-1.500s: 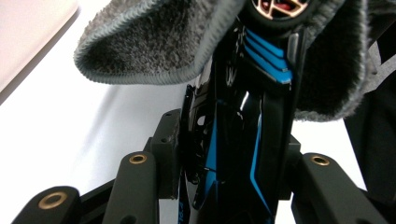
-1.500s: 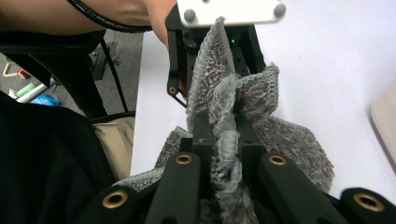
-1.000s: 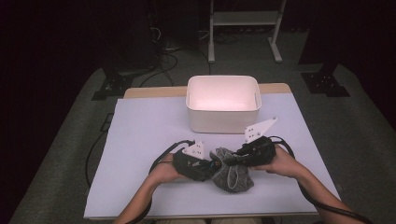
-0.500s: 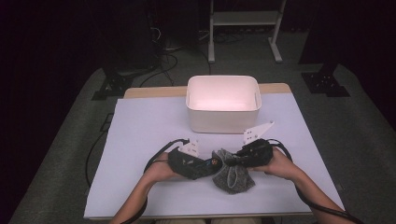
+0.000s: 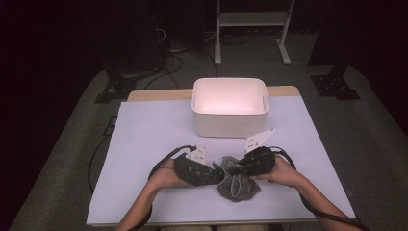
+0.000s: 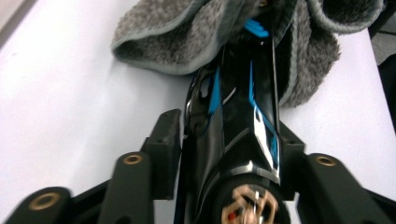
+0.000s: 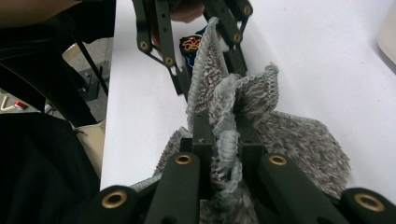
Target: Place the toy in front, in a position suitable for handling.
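low in the centre of the high view the grey towel [image 5: 236, 184] lies bunched on the white table [image 5: 144, 144], the right gripper [image 5: 239, 168] clamped on its edge, the left gripper [image 5: 217, 174], jaws just widening, at its left side.

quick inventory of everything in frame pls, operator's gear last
Grey fuzzy knitted cloth: 1, grey, near edge of table, bunched between both grippers.
White rectangular plastic bin: 1, white, far middle of table, nothing visible inside.
Pale lilac table cover: 1, lilac, over the tabletop.
Metal stand: 1, light grey, on floor beyond table.
Left gripper: 1, black, jaws just opening, a glossy black-and-blue object between them, tip in the cloth.
Right gripper: 1, black, clamped on a cloth fold.
Forearms: 2, from bottom edge.
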Available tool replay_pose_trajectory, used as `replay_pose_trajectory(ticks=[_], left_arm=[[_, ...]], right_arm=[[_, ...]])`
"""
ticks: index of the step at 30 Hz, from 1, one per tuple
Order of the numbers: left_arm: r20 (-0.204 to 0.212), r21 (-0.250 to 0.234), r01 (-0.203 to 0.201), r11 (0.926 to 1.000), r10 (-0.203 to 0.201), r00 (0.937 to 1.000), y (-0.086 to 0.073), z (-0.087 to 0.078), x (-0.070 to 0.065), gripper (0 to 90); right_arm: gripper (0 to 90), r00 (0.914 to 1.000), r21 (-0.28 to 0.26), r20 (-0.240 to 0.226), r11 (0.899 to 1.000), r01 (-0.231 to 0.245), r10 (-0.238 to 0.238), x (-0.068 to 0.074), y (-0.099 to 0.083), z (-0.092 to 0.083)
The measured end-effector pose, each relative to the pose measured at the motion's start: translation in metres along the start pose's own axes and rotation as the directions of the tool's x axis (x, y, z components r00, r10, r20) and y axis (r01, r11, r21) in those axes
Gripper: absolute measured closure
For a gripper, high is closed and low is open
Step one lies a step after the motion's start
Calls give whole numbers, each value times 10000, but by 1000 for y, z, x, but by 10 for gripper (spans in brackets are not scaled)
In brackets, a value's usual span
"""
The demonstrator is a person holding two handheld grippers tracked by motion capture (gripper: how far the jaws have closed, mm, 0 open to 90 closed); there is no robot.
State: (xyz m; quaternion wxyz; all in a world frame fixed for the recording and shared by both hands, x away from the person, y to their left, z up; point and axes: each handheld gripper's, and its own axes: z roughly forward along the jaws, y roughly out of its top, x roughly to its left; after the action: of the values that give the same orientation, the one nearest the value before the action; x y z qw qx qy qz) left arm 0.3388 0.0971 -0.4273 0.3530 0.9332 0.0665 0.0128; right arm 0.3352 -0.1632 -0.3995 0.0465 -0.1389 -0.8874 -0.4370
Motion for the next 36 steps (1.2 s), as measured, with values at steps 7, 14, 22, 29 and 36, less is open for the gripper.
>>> replay_pose_trajectory(ticks=[7, 14, 22, 29, 36], left_arm=[[-76, -160, -632, 9979, 631, 9980, -2, -4, -3, 567], [27, 57, -981, 9952, 981, 9952, 7, -7, 5, 565], [212, -938, -384, 9948, 406, 9990, 5, -26, 5, 446], [392, -766, 257, 9967, -227, 9990, -10, -27, 3, 440], [791, -1078, 717, 9916, -633, 9949, -16, -29, 3, 423]], right_arm=[[814, 9999, 275, 19, 9995, 143, -144, 3, 4, 0], [813, 10000, 93, 34, 9999, -58, 58, 1, 1, -2], [813, 9996, 16, -258, 10000, -71, 71, 6, -4, -1], [813, 9994, 163, -339, 9999, -4, 9, 14, -6, -1], [812, 9991, 344, -432, 9994, 17, -2, 17, -10, -4]])
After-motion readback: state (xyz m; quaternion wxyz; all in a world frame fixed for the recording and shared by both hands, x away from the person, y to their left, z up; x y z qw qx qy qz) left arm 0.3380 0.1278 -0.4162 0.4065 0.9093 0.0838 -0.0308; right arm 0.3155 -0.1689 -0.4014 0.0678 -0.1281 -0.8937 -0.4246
